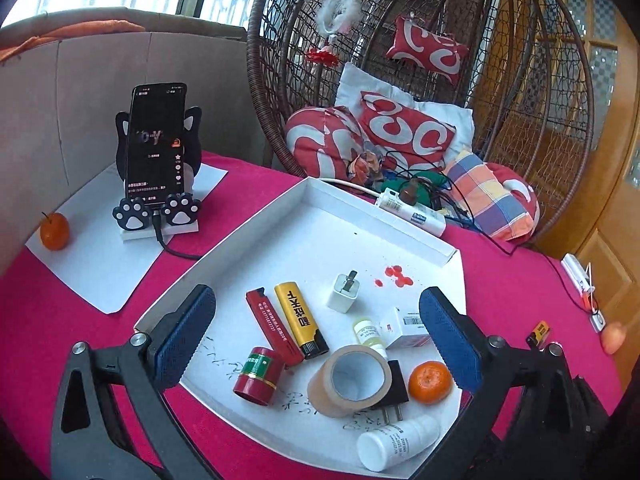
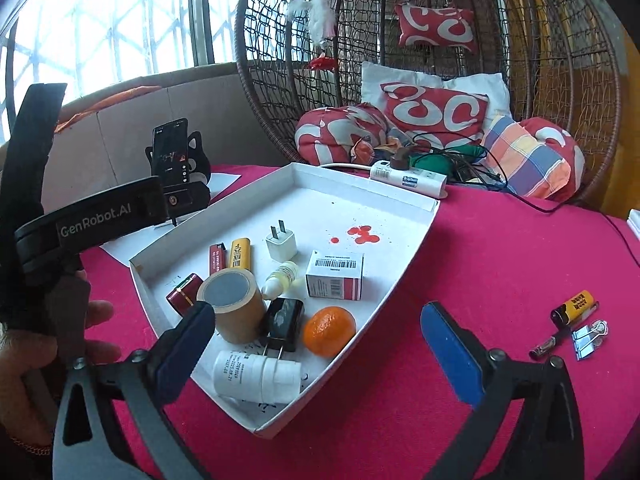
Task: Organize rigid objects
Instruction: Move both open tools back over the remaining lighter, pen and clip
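Observation:
A white tray (image 1: 280, 216) on the pink table holds a tape roll (image 1: 352, 380), red lighter (image 1: 272, 326), yellow lighter (image 1: 302, 320), red cylinder (image 1: 258, 376), white charger (image 1: 344, 292), black charger (image 1: 396, 388), small dropper bottle (image 1: 370, 332), carton (image 1: 404, 326), orange (image 1: 430, 382) and white bottle (image 1: 396, 442). My left gripper (image 1: 316, 350) is open and empty above the tray's near part. My right gripper (image 2: 320, 354) is open and empty over the tray's (image 2: 400, 276) right front edge. A yellow lighter (image 2: 576, 306), binder clip (image 2: 590, 338) and thin dark stick (image 2: 552, 340) lie on the cloth to the right.
A phone on a cat-paw stand (image 1: 158, 160) and another orange (image 1: 54, 230) sit on white paper at left. A power strip (image 1: 412, 210) with cables lies behind the tray. A wicker hanging chair (image 1: 400, 80) with cushions stands behind the table. The left gripper's body and a hand (image 2: 48, 320) show at left.

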The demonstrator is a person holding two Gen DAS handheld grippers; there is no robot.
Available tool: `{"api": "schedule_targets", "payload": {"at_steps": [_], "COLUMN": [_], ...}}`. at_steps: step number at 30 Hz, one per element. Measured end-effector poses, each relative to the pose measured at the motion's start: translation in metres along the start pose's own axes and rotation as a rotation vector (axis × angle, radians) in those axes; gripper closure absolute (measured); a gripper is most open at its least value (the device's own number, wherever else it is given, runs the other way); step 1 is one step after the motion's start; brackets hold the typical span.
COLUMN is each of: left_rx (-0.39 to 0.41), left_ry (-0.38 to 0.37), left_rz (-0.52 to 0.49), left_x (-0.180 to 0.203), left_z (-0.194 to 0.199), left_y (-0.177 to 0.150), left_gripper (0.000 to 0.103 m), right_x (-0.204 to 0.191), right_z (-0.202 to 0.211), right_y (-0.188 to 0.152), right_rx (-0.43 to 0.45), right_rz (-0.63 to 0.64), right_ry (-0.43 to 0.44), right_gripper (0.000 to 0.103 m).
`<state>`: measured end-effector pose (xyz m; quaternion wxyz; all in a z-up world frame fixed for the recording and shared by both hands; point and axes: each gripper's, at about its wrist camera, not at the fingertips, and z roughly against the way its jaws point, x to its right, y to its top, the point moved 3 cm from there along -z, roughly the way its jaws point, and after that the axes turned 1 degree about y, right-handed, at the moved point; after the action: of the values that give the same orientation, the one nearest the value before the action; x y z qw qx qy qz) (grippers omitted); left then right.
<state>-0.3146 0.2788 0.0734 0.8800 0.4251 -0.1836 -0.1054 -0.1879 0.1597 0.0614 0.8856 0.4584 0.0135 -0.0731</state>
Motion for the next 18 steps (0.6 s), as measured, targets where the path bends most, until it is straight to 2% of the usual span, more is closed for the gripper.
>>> {"api": "schedule_targets", "payload": {"at_steps": [10, 18], "left_rx": [0.017, 0.017], "left_ry": [-0.038, -0.071], "left_rz": [-0.044, -0.081], "left_x": [0.027, 0.048], "left_z": [0.016, 0.022], "left_y": [-0.004, -0.009], "left_gripper": [0.0, 0.0], "right_x": [0.007, 0.029], "right_z": [0.014, 0.036], "right_y": [-0.001, 0.002], "right_rx": [0.022, 0.067], "right_rz": [-0.024, -0.098], "right_ry": [0.011, 0.014], "right_gripper": [0.0, 0.0]}}
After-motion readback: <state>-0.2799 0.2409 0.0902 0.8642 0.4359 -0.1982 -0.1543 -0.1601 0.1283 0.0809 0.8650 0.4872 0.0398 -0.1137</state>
